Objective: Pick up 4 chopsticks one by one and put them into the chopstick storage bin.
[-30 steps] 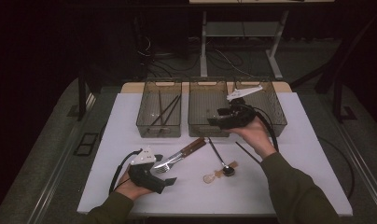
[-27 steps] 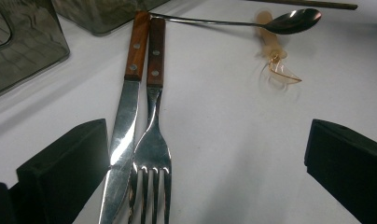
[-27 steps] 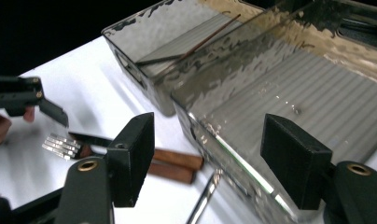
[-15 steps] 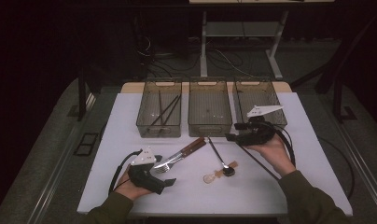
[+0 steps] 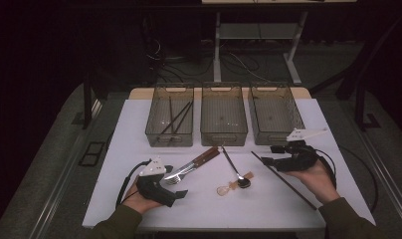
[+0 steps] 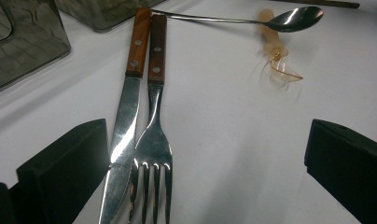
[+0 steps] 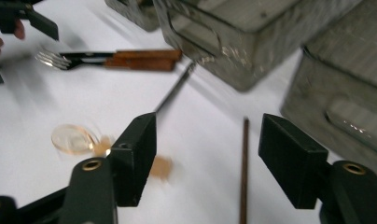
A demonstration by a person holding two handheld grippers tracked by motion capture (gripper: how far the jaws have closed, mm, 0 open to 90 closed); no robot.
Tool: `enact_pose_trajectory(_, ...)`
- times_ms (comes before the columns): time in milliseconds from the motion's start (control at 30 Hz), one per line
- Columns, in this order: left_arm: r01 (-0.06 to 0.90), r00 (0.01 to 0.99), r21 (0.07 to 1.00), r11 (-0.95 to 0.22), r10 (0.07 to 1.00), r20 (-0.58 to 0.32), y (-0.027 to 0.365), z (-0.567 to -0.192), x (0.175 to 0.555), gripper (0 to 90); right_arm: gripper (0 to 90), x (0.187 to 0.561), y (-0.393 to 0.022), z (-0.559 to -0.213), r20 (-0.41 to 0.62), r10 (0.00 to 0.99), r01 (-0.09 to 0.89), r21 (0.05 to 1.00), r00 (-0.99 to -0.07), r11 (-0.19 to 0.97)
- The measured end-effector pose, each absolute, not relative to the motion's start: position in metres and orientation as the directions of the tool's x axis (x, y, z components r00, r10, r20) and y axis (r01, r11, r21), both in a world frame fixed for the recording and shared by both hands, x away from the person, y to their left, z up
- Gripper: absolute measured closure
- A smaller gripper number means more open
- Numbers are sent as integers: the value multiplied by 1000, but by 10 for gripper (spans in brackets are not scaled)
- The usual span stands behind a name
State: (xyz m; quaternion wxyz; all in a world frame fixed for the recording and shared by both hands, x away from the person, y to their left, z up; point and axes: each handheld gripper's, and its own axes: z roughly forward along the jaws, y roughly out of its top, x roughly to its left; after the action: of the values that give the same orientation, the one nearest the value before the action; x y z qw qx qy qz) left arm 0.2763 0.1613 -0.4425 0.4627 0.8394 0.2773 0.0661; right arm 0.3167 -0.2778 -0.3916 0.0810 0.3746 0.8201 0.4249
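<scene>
A wooden-handled knife [image 6: 126, 121] and fork [image 6: 154, 140] lie side by side on the white table, blade and tines toward my left gripper [image 6: 205, 158]. That gripper rests open on the table [image 5: 175, 180], the blade by one jaw. A metal spoon [image 5: 234, 169] lies across an amber plastic spoon [image 5: 229, 188]. A dark chopstick [image 5: 283, 179] lies at the right. My right gripper [image 5: 270, 155] hovers open over its far end [image 7: 244, 172]. Its jaws have just been closing a little, with nothing gripped between them [image 7: 207, 158].
Three grey bins stand in a row at the back: the left bin [image 5: 154, 132] holds dark chopsticks, the middle bin [image 5: 224, 134] and the right bin [image 5: 274, 135] look bare. The right gripper is just in front of the right bin [image 7: 345, 84].
The right gripper has come away from over the right bin, forward and down, to the chopstick's far end. The left gripper has stayed put.
</scene>
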Motion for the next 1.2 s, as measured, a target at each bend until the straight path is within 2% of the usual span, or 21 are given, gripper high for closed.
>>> enact_pose_trajectory(300,386,849,817,-428,511,-134,161,-442,277,0,487,290,-309,-410,176,727,598,710,-663,373)
enact_pose_trajectory(400,386,849,816,-429,511,-133,160,-442,276,0,547,282,-317,-413,183,736,613,698,-652,370)
enact_pose_trajectory(767,385,850,811,-441,511,-126,159,-442,276,0,711,267,-328,-426,174,751,658,630,-637,413)
enact_pose_trajectory(1200,385,851,810,-442,509,-127,159,-442,275,0,794,267,-327,-436,145,752,677,566,-644,470)
